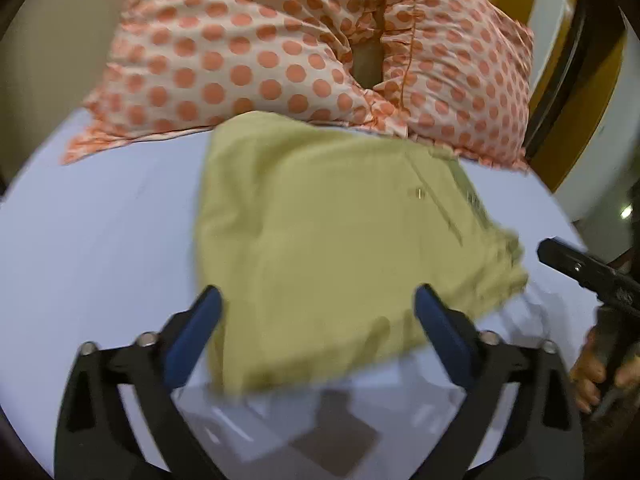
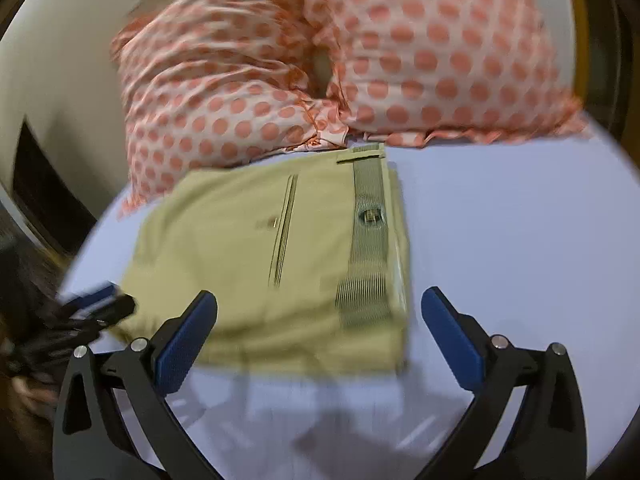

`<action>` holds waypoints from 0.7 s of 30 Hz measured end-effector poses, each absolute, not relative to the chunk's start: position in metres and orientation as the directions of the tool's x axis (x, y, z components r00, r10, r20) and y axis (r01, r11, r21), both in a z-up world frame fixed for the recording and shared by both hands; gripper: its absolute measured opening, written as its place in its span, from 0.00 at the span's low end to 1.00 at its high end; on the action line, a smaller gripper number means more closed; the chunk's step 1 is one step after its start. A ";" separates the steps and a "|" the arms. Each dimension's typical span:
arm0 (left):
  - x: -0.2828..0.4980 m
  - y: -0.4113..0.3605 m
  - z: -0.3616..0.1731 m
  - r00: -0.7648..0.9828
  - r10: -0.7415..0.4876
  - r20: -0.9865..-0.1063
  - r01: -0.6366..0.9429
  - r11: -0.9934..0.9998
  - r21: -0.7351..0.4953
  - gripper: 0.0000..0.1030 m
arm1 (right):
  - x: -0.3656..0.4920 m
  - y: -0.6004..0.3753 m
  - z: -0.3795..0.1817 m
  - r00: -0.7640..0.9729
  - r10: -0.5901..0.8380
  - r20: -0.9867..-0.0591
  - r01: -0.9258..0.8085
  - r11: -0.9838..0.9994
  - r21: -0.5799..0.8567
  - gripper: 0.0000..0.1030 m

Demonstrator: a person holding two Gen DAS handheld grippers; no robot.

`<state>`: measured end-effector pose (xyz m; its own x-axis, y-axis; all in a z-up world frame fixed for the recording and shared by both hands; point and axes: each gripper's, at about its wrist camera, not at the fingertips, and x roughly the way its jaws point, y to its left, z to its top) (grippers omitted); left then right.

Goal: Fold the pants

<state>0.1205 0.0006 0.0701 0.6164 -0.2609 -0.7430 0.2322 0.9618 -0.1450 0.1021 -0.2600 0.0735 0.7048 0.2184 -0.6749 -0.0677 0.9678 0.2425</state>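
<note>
The khaki pants [image 1: 332,240] lie folded into a compact rectangle on the pale lavender bed sheet [image 1: 100,248]. In the right wrist view the pants [image 2: 280,264] show a striped waistband with a button on the right side and a pocket slit. My left gripper [image 1: 316,300] is open and empty, its blue pads hovering over the near edge of the pants. My right gripper [image 2: 320,304] is open and empty, above the near edge by the waistband. The right gripper also shows at the right edge of the left wrist view [image 1: 580,276], and the left gripper at the left edge of the right wrist view [image 2: 100,304].
A large pillow with orange polka dots [image 1: 304,48] lies just behind the pants, touching their far edge; it also shows in the right wrist view [image 2: 360,64]. The sheet [image 2: 520,240] stretches to the right of the pants. A beige wall and dark furniture border the bed.
</note>
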 end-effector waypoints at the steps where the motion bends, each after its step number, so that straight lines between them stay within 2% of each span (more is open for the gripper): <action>1: 0.101 -0.001 0.065 0.627 -0.228 -0.745 0.221 0.969 -0.110 0.98 | 0.083 -0.247 0.069 0.711 0.189 -0.677 -0.076 0.978 0.194 0.99; 6: 0.056 -0.001 0.040 0.622 -0.178 -0.762 0.189 0.979 -0.074 0.98 | 0.054 -0.203 0.041 0.694 0.078 -0.716 -0.077 0.996 0.035 0.99; 15: 0.047 -0.004 0.022 0.647 -0.101 -0.756 0.175 0.984 0.018 0.98 | 0.055 -0.195 0.012 0.651 0.029 -0.759 -0.007 0.999 0.032 0.99; 21: 0.046 -0.003 0.021 0.651 -0.101 -0.752 0.170 0.985 0.014 0.98 | 0.052 -0.194 0.011 0.656 0.016 -0.754 0.013 0.999 0.032 0.99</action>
